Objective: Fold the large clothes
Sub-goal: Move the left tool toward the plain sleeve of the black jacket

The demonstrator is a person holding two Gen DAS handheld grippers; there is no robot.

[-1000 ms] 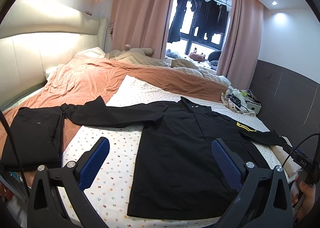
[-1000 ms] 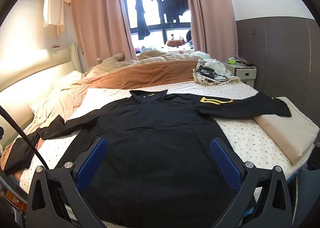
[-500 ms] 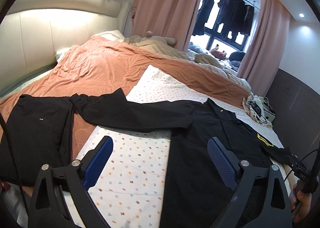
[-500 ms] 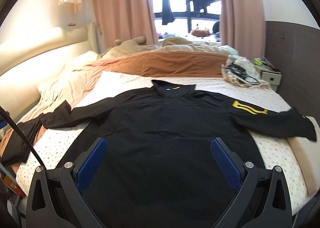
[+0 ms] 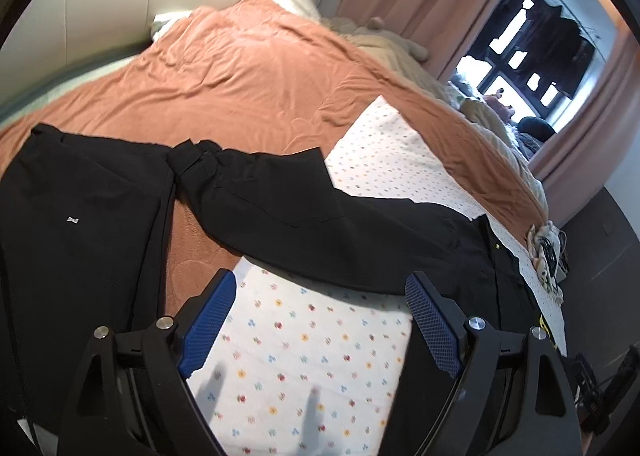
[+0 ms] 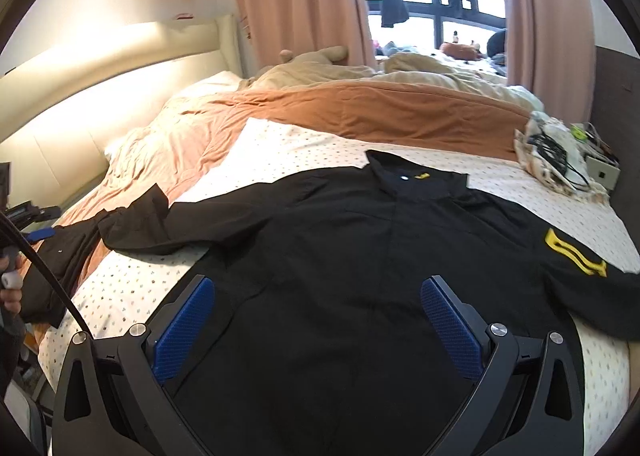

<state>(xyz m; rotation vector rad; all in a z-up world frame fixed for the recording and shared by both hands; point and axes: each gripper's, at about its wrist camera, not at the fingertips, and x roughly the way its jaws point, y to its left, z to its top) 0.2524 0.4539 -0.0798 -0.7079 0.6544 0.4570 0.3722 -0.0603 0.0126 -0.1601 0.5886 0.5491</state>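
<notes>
A large black long-sleeved shirt (image 6: 360, 256) lies spread flat, front up, on the dotted white sheet (image 6: 132, 288), collar away from me. Its right sleeve carries a yellow emblem (image 6: 574, 252). Its left sleeve (image 5: 304, 211) stretches out sideways onto the orange blanket. My left gripper (image 5: 320, 320) is open and empty, low over the sheet just short of that sleeve. My right gripper (image 6: 318, 328) is open and empty, above the shirt's lower body. The left gripper also shows at the left edge of the right wrist view (image 6: 38, 234).
A folded black garment (image 5: 76, 223) lies left of the sleeve's cuff on the orange blanket (image 5: 256, 71). A bundle with cables (image 6: 556, 159) sits at the bed's far right. Headboard (image 6: 100, 95) at the left, curtains and window behind.
My left gripper has swung left and come down toward the left sleeve. My right gripper has moved closer over the shirt's body. Both stay open.
</notes>
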